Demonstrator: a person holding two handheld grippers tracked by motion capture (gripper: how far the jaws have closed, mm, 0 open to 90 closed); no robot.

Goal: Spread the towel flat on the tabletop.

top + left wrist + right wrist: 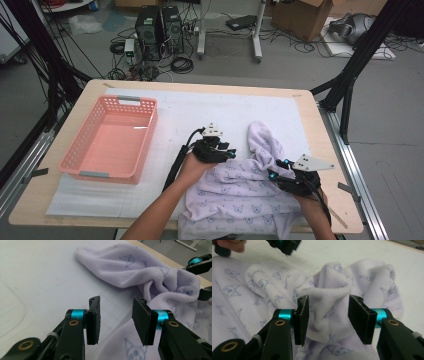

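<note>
**Lilac towel half-gathered on the table, both tools standing open**

The table, covered by a white sheet, is carrying everything; seen from above, the pink basket is sitting at about nine o'clock, with nothing visible in it. The lilac printed towel is lying rumpled at five o'clock, its near edge hanging over the front of the table and one fold running up toward the centre.

Judging by the layout, the work in hand is straightening or folding the towel, perhaps for the basket. The current step looks like a re-grip: neither tool is holding cloth.

The right tool is standing about half open with a bunched peak of towel rising between its pads; the cloth brushes the left pad but is not pinched. The left tool is also roughly half open, hovering over the bare sheet at the towel's edge, with nothing between its pads.

Next, each tool probably needs a corner or hem: the right closing on the peak in front of it, the left dropping onto the edge just beside it.

Both forearms are entering from six o'clock, with the left hand angled toward one o'clock and the right hand angled toward eleven, so the tools are converging over the towel.
</note>
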